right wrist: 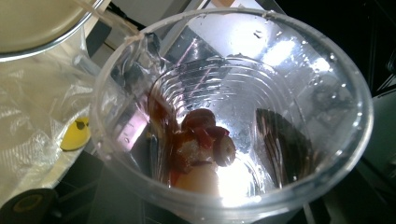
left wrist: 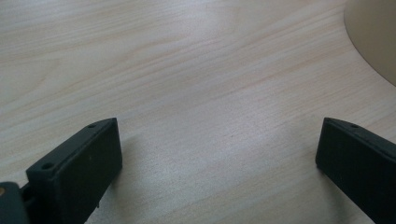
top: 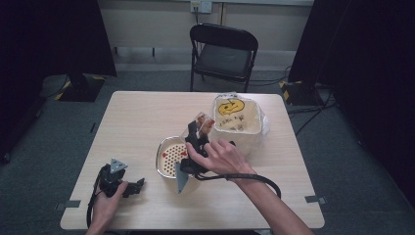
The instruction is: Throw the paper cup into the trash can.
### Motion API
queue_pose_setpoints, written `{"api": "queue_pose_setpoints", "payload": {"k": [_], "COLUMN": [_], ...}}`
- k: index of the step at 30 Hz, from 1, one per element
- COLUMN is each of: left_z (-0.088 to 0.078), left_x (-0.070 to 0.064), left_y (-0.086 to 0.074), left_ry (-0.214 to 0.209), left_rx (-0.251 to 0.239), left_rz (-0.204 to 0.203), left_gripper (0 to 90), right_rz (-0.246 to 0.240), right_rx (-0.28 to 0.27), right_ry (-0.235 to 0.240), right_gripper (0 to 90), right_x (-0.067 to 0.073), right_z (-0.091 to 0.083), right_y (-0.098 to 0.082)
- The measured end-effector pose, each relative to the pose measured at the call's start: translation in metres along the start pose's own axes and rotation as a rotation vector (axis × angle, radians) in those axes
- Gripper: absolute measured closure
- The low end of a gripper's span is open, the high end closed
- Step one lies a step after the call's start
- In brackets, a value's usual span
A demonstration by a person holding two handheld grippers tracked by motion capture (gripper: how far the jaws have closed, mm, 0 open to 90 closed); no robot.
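My right gripper (top: 198,133) is shut on a clear plastic cup (top: 204,123), tipped between a metal bowl (top: 160,156) and a white bin (top: 254,132). The bowl has a red-dotted, perforated inside. In the right gripper view I look into the cup's mouth (right wrist: 233,107). Red, wet food pieces (right wrist: 205,140) cling near its bottom, and a dark jaw shows through its wall. My left gripper (top: 139,185) rests on the table at the front left, held by a hand. It is open, its jaws (left wrist: 219,154) wide apart over bare wood.
The bin is lined with a plastic bag (right wrist: 42,121) and carries a yellow pumpkin drawing (top: 231,105). A black folding chair (top: 222,54) stands beyond the table's far edge. The bowl's curved side (left wrist: 373,37) shows in the left gripper view's top right corner.
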State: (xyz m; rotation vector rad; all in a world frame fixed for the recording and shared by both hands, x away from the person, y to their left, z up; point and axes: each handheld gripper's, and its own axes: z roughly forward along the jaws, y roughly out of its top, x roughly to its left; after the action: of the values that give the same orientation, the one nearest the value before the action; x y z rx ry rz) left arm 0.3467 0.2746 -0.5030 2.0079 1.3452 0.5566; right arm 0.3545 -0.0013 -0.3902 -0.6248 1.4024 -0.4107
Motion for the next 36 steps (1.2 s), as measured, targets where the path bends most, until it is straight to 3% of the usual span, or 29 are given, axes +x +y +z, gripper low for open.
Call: {"api": "queue_pose_setpoints", "payload": {"k": [2, 4, 7, 23, 25, 26, 28, 30, 32, 36], "left_z": [0.0, 0.0, 0.0, 0.0, 0.0, 0.0, 0.0, 0.0, 0.0, 0.0], "left_x": [0.0, 0.0, 0.0, 0.0, 0.0, 0.0, 0.0, 0.0, 0.0, 0.0], "left_y": [0.0, 0.0, 0.0, 0.0, 0.0, 0.0, 0.0, 0.0, 0.0, 0.0], "left_ry": [0.0, 0.0, 0.0, 0.0, 0.0, 0.0, 0.0, 0.0, -0.001, -0.001], "left_rx": [0.0, 0.0, 0.0, 0.0, 0.0, 0.0, 0.001, 0.0, 0.0, 0.0], "left_rz": [0.0, 0.0, 0.0, 0.0, 0.0, 0.0, 0.003, 0.002, 0.0, 0.0], "left_gripper": [0.0, 0.0, 0.0, 0.0, 0.0, 0.0, 0.0, 0.0, 0.0, 0.0], "right_rz": [-0.042, -0.04, -0.096, -0.096, -0.064, 0.013, 0.032, 0.127, 0.185, 0.24], "right_rx": [0.0, 0.0, 0.014, 0.034, 0.029, 0.025, 0.025, 0.02, 0.023, 0.041], "right_ry": [-0.012, -0.009, -0.018, -0.027, -0.014, 0.016, 0.021, 0.058, 0.076, 0.03], "right_gripper": [48.8, 48.8, 49.0, 49.2, 49.3, 49.4, 49.4, 49.4, 49.5, 50.5], "right_x": [0.001, 0.002, 0.003, -0.001, 0.0, 0.0, 0.0, -0.003, -0.006, -0.009], "right_z": [0.0, 0.0, -0.001, -0.002, -0.002, -0.001, -0.001, 0.0, 0.001, -0.001], "right_y": [0.0, 0.001, 0.003, 0.0, 0.0, -0.001, -0.002, -0.005, -0.01, -0.015]}}
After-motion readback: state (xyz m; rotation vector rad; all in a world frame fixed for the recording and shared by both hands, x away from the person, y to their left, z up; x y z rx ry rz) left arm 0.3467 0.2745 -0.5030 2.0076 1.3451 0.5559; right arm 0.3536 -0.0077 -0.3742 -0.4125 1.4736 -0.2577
